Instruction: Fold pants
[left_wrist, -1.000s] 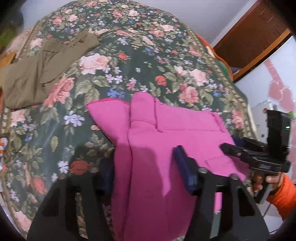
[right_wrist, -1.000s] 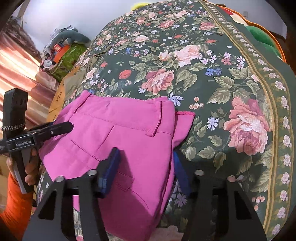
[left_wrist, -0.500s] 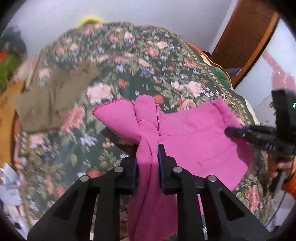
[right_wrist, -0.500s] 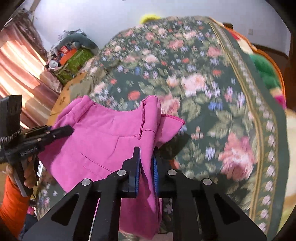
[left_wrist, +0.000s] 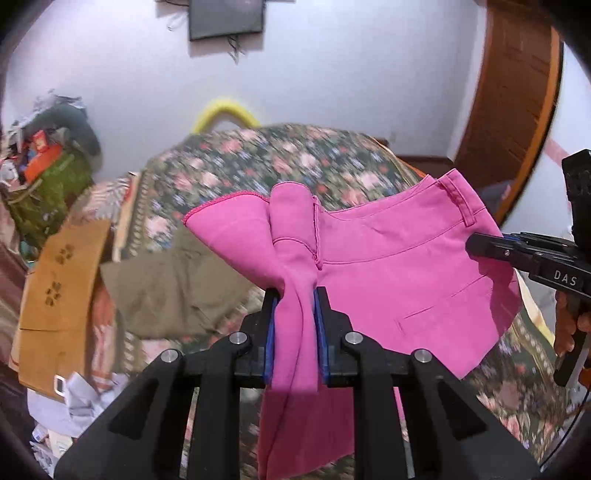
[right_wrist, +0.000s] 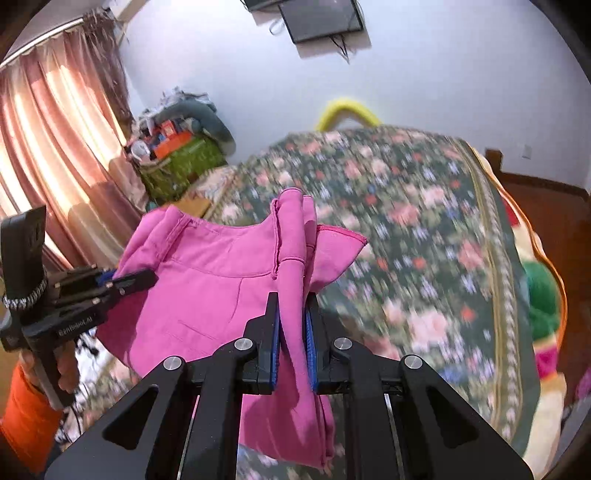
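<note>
The pink pants (left_wrist: 388, 280) hang in the air above the floral bed, waistband stretched between my two grippers. My left gripper (left_wrist: 295, 295) is shut on a bunched fold at one end of the waistband. My right gripper (right_wrist: 291, 299) is shut on a bunched fold at the other end of the pants (right_wrist: 207, 288). Each gripper shows in the other's view: the right one (left_wrist: 476, 245) at the pants' right edge, the left one (right_wrist: 147, 277) at their left edge. The legs hang down behind my fingers, mostly hidden.
The bed with the dark floral cover (right_wrist: 424, 240) lies below and ahead. Olive-brown pants (left_wrist: 177, 280) lie on it at the left. A cardboard box (left_wrist: 59, 295) and a cluttered pile (right_wrist: 173, 147) stand by the curtain. A wooden door (left_wrist: 517, 103) is at the right.
Both grippers closed on the waistband, then lifted the pink pants off the bed. The views tilted up toward the wall.
</note>
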